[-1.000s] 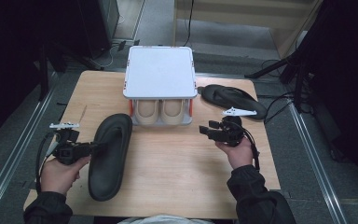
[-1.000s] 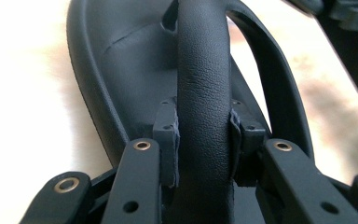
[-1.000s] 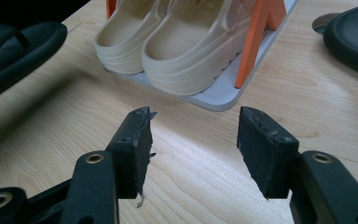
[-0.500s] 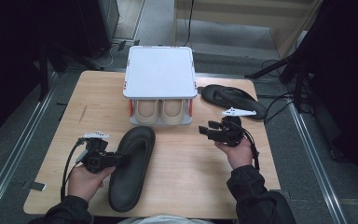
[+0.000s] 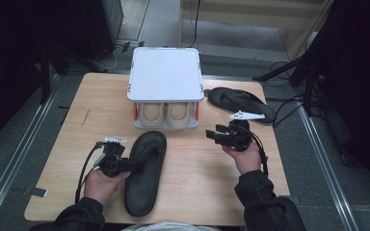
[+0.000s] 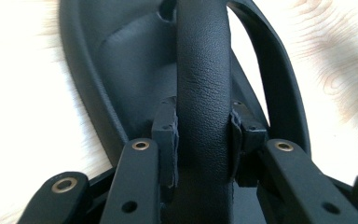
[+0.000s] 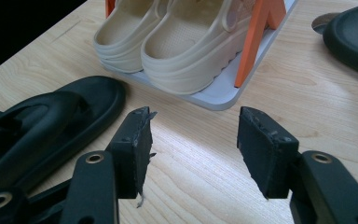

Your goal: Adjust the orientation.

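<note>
**A black sandal held by its strap**

The left gripper has its fingers pinched tight on the wide strap of a black sandal. The strap is the easy part to grab, because it stands up off the flat sole. The sandal lies on the tabletop, a little toward 7 o'clock from the middle. Its toe points to 12 o'clock, at the shoe rack. My guess is that it is lined up this way so it can slide toward the rack.

The right gripper waits at about 3 o'clock. Its fingers are spread wide and hold nothing. It looks ready to help.

The sandal is smooth, dark and rubbery, with a long rounded shape. Its strap has a fine, leathery grain. The rack has a flat white top and orange legs. Two tan clogs sit side by side under that top. They look soft and chunky, with ridged soles. A second black sandal lies at 2 o'clock, beside the rack. The tabletop is pale wood with a wavy grain.
</note>
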Demonstrator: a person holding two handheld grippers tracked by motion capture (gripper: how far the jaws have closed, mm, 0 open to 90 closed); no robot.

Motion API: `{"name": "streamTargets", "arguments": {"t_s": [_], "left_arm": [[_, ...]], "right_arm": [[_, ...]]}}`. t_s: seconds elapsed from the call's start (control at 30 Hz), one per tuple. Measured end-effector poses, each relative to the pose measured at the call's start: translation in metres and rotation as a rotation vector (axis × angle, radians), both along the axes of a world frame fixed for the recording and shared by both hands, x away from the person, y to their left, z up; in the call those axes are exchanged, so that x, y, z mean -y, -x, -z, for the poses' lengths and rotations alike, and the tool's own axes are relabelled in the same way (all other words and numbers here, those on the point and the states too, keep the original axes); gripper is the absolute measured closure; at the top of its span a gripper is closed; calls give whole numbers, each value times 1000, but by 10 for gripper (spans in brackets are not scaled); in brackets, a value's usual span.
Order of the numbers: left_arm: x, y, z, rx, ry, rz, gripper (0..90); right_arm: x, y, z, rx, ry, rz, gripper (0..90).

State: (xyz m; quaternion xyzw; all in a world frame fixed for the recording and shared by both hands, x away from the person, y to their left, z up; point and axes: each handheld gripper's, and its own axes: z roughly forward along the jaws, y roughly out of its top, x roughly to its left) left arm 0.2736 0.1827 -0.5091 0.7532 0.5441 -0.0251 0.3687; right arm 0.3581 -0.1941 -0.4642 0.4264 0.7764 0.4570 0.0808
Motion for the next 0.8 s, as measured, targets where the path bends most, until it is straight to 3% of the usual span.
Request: {"name": "streamTargets", "arguments": {"t_s": [0.27, 0.3, 0.53, 0.8], "left_arm": [[9, -4, 3, 0, 19, 5, 662], [9, -4, 4, -6, 21, 12, 625], [13, -3, 2, 5, -18, 60, 546], [2, -2, -11, 30, 22, 55, 470]], "right_arm": [[2, 0, -1, 2, -3, 4, 455], [2, 0, -1, 3, -2, 4, 455], [3, 0, -2, 8, 2, 9, 455], [10, 0, -3, 9, 12, 16, 459]]}}
